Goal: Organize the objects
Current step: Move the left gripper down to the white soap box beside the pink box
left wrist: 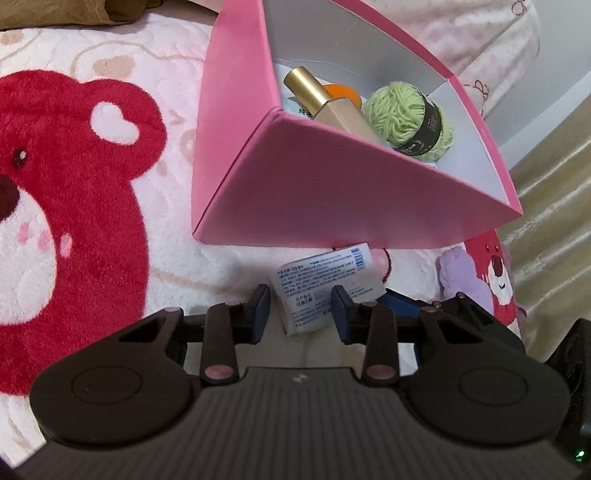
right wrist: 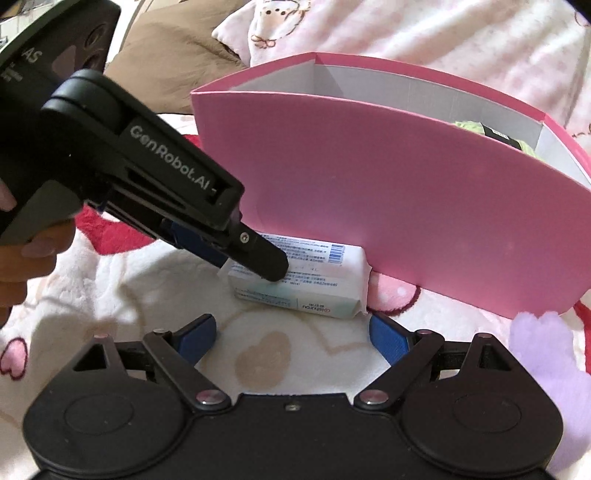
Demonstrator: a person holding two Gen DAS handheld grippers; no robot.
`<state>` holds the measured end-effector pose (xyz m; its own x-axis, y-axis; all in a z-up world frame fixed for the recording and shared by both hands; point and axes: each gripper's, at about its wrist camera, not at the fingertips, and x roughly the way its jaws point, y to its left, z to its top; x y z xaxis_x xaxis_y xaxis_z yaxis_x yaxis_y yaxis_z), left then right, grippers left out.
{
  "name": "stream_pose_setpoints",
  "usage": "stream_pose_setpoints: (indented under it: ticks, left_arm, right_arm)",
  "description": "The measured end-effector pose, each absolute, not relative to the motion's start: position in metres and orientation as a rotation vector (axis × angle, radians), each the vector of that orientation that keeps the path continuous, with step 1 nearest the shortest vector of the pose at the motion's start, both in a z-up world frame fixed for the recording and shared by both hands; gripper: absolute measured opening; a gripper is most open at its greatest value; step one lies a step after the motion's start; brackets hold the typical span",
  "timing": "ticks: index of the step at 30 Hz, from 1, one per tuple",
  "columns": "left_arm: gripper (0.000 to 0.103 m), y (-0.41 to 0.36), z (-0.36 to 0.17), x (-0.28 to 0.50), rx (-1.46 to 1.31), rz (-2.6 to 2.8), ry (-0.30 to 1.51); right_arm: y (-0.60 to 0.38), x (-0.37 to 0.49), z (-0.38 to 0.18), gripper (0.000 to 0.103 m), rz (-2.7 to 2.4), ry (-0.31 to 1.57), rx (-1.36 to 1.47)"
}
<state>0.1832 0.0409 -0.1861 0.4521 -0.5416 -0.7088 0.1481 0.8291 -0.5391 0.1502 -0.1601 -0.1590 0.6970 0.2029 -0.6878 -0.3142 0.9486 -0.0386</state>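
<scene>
A white tissue pack with printed text lies on the blanket just in front of the pink box. My left gripper is open, its fingers on either side of the pack's near end. From the right wrist view the left gripper comes down on the pack from the left. My right gripper is wide open and empty, just short of the pack. The box holds a gold bottle, a green yarn ball and an orange item.
A fluffy white blanket with a big red bear print covers the surface. A purple and red plush patch lies right of the pack. Brown fabric and pink bedding lie behind the box.
</scene>
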Motion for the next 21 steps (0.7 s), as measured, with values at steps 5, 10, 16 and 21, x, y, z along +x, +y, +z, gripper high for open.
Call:
stream_pose_setpoints:
  ticks: [5, 10, 16, 21]
  left_arm:
    - [0.035, 0.041, -0.186, 0.184, -0.425, -0.450, 1.017]
    - [0.035, 0.039, -0.185, 0.184, -0.415, -0.460, 1.008]
    - [0.035, 0.039, -0.181, 0.178, -0.422, -0.477, 1.034]
    - [0.034, 0.039, -0.180, 0.163, -0.388, -0.481, 1.098]
  right_arm:
    - [-0.161, 0.149, -0.159, 0.093, 0.296, 0.744, -0.165]
    - [-0.159, 0.153, -0.158, 0.093, 0.328, 0.747, -0.208]
    - [-0.157, 0.150, -0.153, 0.093, 0.323, 0.794, -0.165]
    - [-0.158, 0.123, -0.146, 0.093, 0.345, 0.858, -0.064]
